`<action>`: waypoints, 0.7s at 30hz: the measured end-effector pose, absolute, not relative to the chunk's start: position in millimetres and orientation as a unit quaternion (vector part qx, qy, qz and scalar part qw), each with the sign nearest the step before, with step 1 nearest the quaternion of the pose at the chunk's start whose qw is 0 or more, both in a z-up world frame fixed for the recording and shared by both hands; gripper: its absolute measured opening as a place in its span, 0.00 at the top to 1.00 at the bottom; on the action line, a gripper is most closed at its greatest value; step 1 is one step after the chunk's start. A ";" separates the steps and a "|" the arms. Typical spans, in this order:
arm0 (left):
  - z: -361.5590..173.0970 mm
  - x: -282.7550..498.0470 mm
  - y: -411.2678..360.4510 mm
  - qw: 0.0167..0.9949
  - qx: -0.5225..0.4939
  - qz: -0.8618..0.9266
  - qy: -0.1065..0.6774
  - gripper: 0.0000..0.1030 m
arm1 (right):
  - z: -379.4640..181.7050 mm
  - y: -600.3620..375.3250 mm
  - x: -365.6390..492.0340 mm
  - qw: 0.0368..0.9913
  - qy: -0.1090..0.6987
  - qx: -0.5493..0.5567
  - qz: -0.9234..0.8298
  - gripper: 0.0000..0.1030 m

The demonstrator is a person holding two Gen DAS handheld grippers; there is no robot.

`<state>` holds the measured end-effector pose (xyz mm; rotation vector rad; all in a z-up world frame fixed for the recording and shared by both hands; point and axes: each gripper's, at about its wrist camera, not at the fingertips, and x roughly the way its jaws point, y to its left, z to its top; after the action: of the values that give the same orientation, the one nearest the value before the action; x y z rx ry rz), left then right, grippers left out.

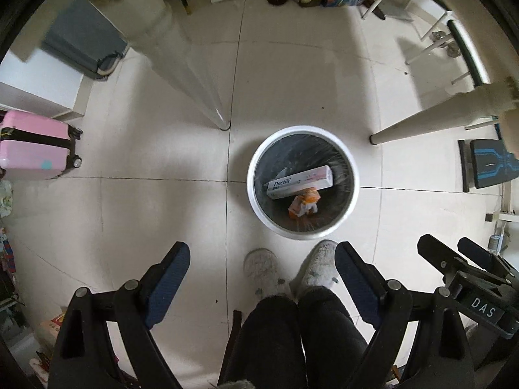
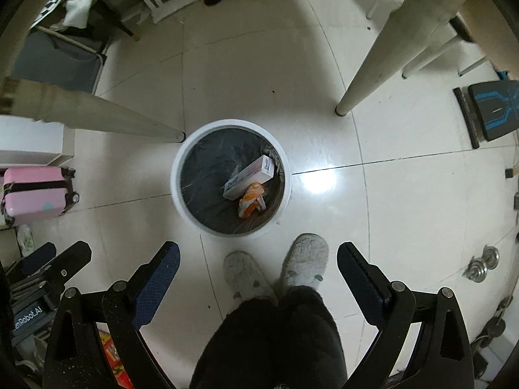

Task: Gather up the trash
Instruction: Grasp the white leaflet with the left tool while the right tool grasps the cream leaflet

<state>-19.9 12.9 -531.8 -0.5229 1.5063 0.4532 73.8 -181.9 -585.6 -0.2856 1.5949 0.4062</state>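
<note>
Below the left gripper (image 1: 262, 275), on the tiled floor (image 1: 146, 149), stands a white bin (image 1: 259, 209) with a dark liner. Its jaws are wide apart and hold nothing. Inside the bin lie a long box (image 1: 300, 182) and, touching it, an orange wrapper (image 1: 305, 206). The person's slippers (image 1: 319, 265) are just beside the bin. A pink suitcase (image 1: 34, 145) stands well apart at the left.

From the right gripper (image 2: 258, 270) the same bin (image 2: 176, 191) is seen, near a bench leg (image 2: 382, 48). These jaws are also wide and empty. The box (image 2: 251, 175) leans on the liner, and the wrapper (image 2: 251, 202) rests under its lower end.

I see no loose trash on the floor, so the collecting seems near its end. The risk, I think, is a foot or a gripper knocking the light bin, which could tip it and spill the trash.
</note>
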 end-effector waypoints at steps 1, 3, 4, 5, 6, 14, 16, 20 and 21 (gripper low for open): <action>-516.5 -23.8 11.3 0.677 -0.233 0.201 0.668 0.12 | -570.2 -182.1 70.3 0.671 0.707 -0.128 0.184 0.04; -494.9 -27.8 8.5 0.680 -0.235 0.200 0.665 0.12 | -542.6 -183.2 63.2 0.672 0.705 -0.128 0.189 0.04; -482.8 -30.9 7.4 0.682 -0.235 0.200 0.663 0.12 | -529.6 -183.6 59.9 0.672 0.704 -0.127 0.192 0.04; -469.2 -34.0 6.0 0.684 -0.235 0.200 0.661 0.12 | -511.6 -184.5 56.8 0.672 0.704 -0.127 0.193 0.04; -459.2 -35.5 4.9 0.686 -0.236 0.199 0.659 0.12 | -502.3 -184.7 53.6 0.672 0.703 -0.125 0.196 0.04; -365.0 -39.1 1.5 0.720 -0.225 0.204 0.624 0.12 | -379.1 -185.6 41.3 0.689 0.684 -0.092 0.220 0.04; -348.3 -33.2 4.0 0.728 -0.224 0.208 0.614 0.12 | -355.1 -184.6 45.7 0.696 0.677 -0.081 0.226 0.04; -319.8 -9.9 10.7 0.741 -0.219 0.219 0.596 0.12 | -314.8 -184.5 71.6 0.711 0.661 -0.053 0.234 0.04; -312.3 -2.8 12.4 0.744 -0.216 0.221 0.593 0.12 | -305.3 -184.4 81.8 0.715 0.657 -0.045 0.234 0.04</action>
<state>-2.8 12.4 -312.3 -0.4726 1.2984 0.4833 81.8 -184.4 -305.3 -0.0996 1.4544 0.5189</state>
